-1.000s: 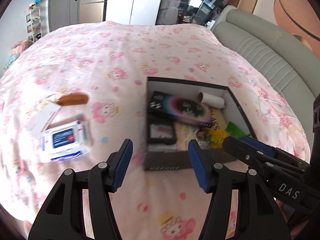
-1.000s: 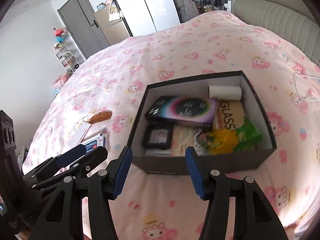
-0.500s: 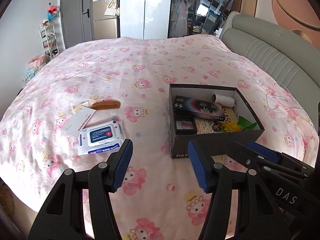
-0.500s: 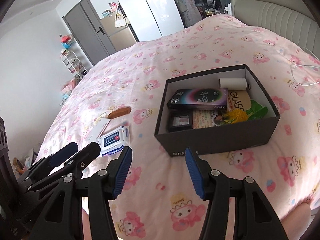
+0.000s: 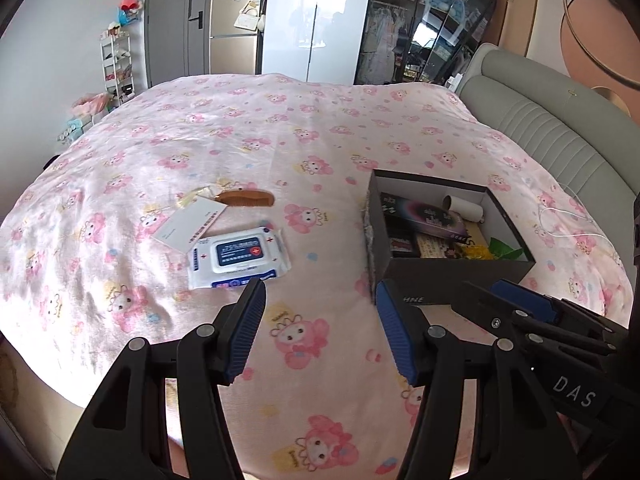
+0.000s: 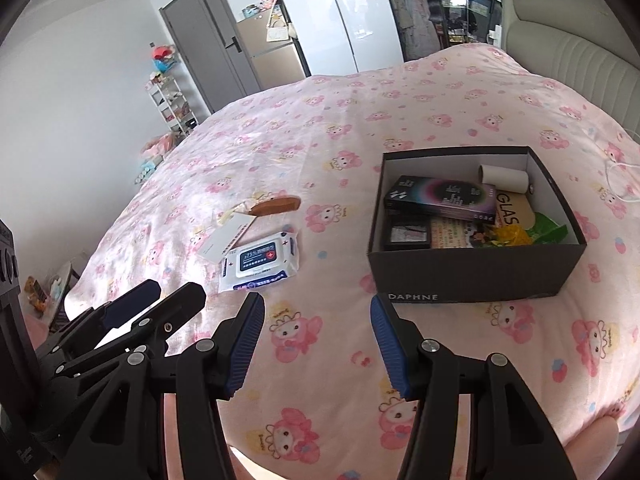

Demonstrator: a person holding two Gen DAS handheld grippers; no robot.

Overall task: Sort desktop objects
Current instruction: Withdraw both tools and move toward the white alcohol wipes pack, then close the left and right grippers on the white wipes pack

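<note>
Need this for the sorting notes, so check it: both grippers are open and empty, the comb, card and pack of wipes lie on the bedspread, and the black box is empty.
Wrong on the box. The black box is not empty: the right wrist view shows a dark carton, a paper roll and other items inside. The rest holds: left gripper and right gripper open and empty; comb, card and wipes on the bedspread.

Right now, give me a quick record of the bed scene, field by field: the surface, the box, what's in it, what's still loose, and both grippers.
surface: bedspread, pink with cartoon print
container: black shoebox, open, no lid on it
in box: dark printed box, white roll, green packet, other small items
loose on bed: wet wipes pack, white card, wooden comb
loose items' place: grouped left of the shoebox, apart from it
left gripper: open, empty, above the bedspread
right gripper: open, empty
</note>
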